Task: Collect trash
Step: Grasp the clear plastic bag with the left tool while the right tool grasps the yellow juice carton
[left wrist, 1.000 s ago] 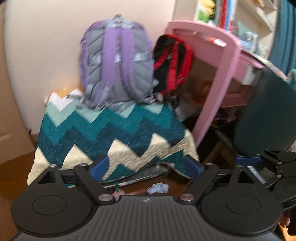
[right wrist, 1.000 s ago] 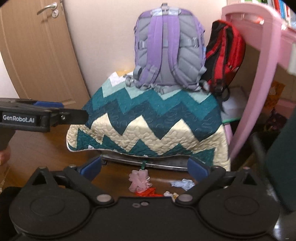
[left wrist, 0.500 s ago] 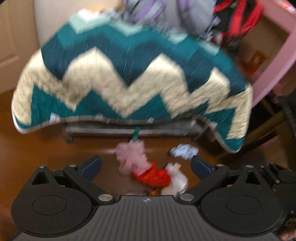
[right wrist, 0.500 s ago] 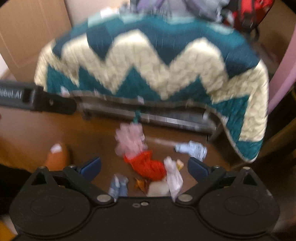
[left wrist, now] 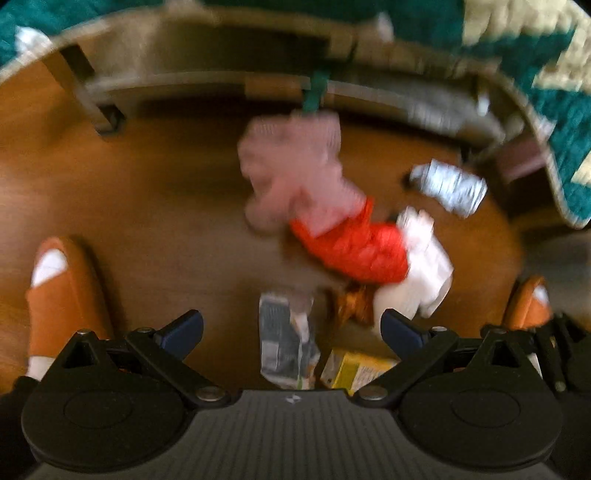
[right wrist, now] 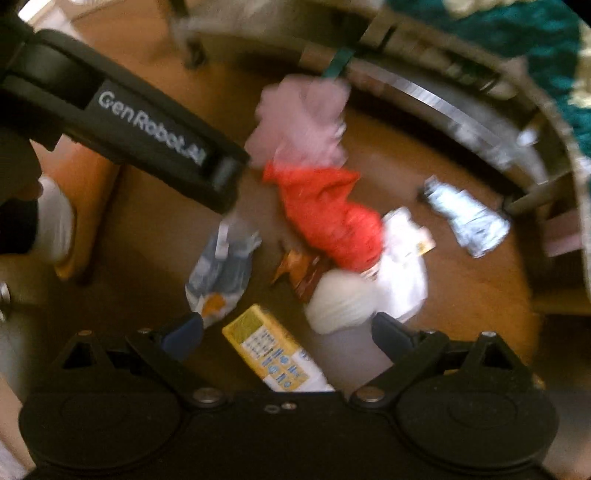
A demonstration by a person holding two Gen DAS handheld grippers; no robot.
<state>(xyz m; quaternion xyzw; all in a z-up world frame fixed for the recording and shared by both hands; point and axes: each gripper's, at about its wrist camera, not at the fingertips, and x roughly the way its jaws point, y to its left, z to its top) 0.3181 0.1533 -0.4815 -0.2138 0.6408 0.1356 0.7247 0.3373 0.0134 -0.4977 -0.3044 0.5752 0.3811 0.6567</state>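
Observation:
Trash lies scattered on the wooden floor: a pink crumpled bag (left wrist: 295,173) (right wrist: 303,125), a red wrapper (left wrist: 354,247) (right wrist: 328,214), white paper (left wrist: 424,269) (right wrist: 402,280), a silver-blue wrapper (left wrist: 450,184) (right wrist: 465,218), a grey-blue packet (left wrist: 284,339) (right wrist: 221,273), a brown wrapper (right wrist: 299,269) and a yellow carton (left wrist: 358,369) (right wrist: 273,354). My left gripper (left wrist: 291,328) is open above the grey-blue packet. My right gripper (right wrist: 288,328) is open over the yellow carton. The left gripper's black body (right wrist: 122,118) crosses the right wrist view. Both views are blurred.
A low frame under a teal and cream zigzag quilt (left wrist: 554,85) (right wrist: 517,33) borders the far side of the trash. A person's feet in orange slippers (left wrist: 62,291) (left wrist: 528,302) (right wrist: 74,214) stand on the floor either side of the pile.
Both grippers have tilted down and dropped closer to the floor. The backpacks and quilt top have left view; the trash pile now fills both views. Both stay open.

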